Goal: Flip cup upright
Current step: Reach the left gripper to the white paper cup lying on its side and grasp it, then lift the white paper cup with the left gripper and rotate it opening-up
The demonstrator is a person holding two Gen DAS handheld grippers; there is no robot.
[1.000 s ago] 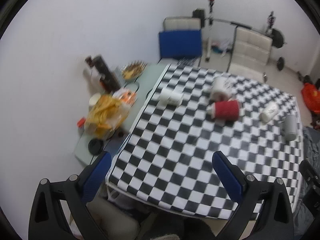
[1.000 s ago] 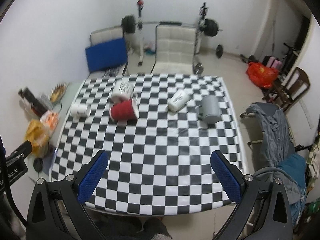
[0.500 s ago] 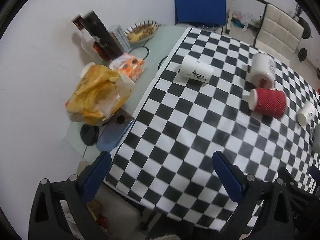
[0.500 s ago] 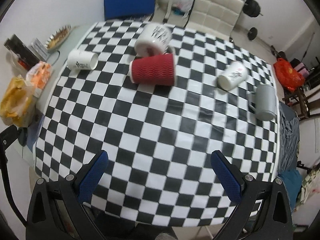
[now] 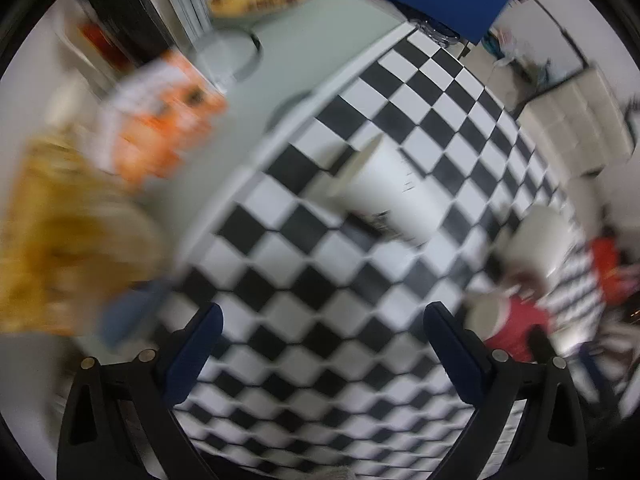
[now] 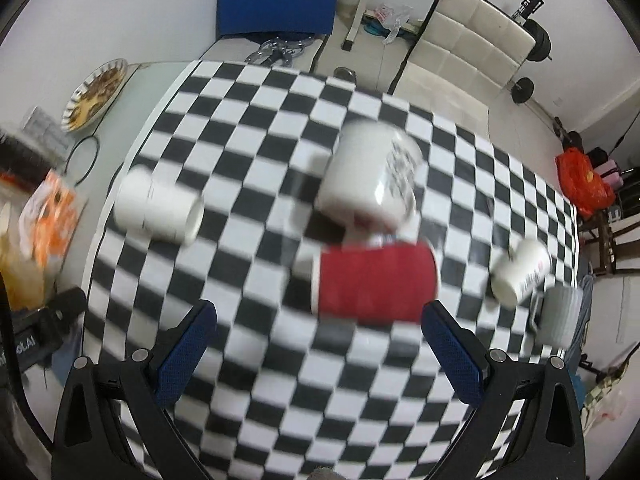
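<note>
Several cups lie on their sides on a black-and-white checkered tablecloth (image 6: 260,380). A white paper cup (image 5: 384,192) lies ahead of my left gripper (image 5: 320,344), which is open and empty above the cloth. The same cup shows at the left in the right wrist view (image 6: 160,208). A red ribbed cup (image 6: 376,280) lies just ahead of my open, empty right gripper (image 6: 320,340). A white printed mug (image 6: 368,180) lies behind it. A small white cup (image 6: 520,272) and a grey mug (image 6: 560,312) lie at the right.
A side table at the left holds an orange packet (image 5: 160,120), a yellow bag (image 5: 72,232) and a plate of food (image 6: 96,92). A blue chair (image 6: 276,0) and a white chair (image 6: 472,40) stand behind the table. Both views are blurred.
Both grippers have moved forward and down toward the table. The white paper cup and the red cup now appear much closer. No cup has moved.
</note>
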